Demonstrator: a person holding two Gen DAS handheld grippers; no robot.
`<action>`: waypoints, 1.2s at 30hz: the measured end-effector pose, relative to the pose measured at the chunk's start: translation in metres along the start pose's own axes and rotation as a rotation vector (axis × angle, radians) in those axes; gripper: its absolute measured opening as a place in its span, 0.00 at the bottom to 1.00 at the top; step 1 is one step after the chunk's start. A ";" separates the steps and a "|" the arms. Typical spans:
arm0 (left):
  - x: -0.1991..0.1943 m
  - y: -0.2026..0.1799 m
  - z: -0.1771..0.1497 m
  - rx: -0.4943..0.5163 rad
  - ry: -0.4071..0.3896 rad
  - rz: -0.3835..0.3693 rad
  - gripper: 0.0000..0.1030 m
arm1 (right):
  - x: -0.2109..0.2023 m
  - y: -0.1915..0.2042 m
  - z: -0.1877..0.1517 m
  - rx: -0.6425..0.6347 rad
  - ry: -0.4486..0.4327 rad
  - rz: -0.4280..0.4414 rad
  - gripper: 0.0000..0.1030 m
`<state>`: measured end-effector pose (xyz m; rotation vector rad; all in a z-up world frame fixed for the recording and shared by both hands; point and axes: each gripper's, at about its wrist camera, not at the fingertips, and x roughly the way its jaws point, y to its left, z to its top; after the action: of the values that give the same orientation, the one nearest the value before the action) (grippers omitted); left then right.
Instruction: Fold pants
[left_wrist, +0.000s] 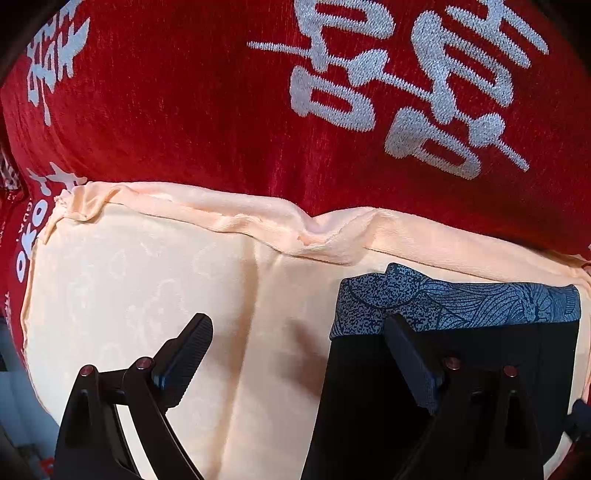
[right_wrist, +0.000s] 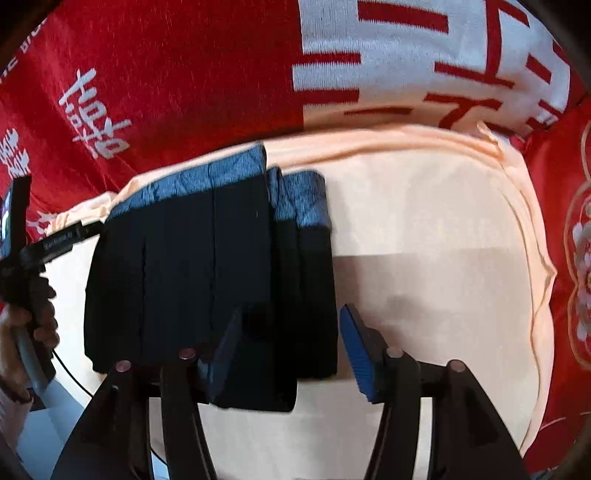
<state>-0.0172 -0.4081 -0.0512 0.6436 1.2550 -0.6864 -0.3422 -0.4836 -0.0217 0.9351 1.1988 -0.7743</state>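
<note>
The pants (right_wrist: 207, 266) are black with a blue patterned waistband (right_wrist: 221, 173). They lie folded into a compact stack on a cream cushion (right_wrist: 424, 229). In the left wrist view the pants (left_wrist: 461, 362) fill the lower right, with the waistband (left_wrist: 461, 302) at the top. My left gripper (left_wrist: 299, 332) is open, its right finger (left_wrist: 410, 354) over the pants' left edge and its left finger (left_wrist: 192, 339) over bare cushion. My right gripper (right_wrist: 291, 332) is open, straddling the pants' near right corner. The left gripper also shows at the left edge in the right wrist view (right_wrist: 22, 258), held by a hand.
The cream cushion (left_wrist: 129, 277) has a wrinkled seam along its far edge. A red cloth with white characters (left_wrist: 221, 92) lies behind it. Red embroidered fabric (right_wrist: 565, 221) borders the cushion on the right. A dark cable (right_wrist: 70, 373) runs near the hand at left.
</note>
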 end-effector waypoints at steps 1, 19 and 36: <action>0.000 0.000 0.000 -0.001 0.001 0.000 0.92 | 0.003 0.000 -0.002 -0.002 0.009 -0.001 0.59; -0.022 -0.004 -0.016 0.040 0.010 -0.004 0.92 | 0.013 0.002 -0.006 0.034 0.023 0.003 0.68; -0.024 0.007 -0.049 0.073 0.113 -0.329 0.92 | 0.004 -0.029 -0.001 0.086 -0.025 0.189 0.83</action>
<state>-0.0469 -0.3636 -0.0373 0.5454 1.4631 -0.9824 -0.3679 -0.4951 -0.0311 1.0896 1.0451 -0.6879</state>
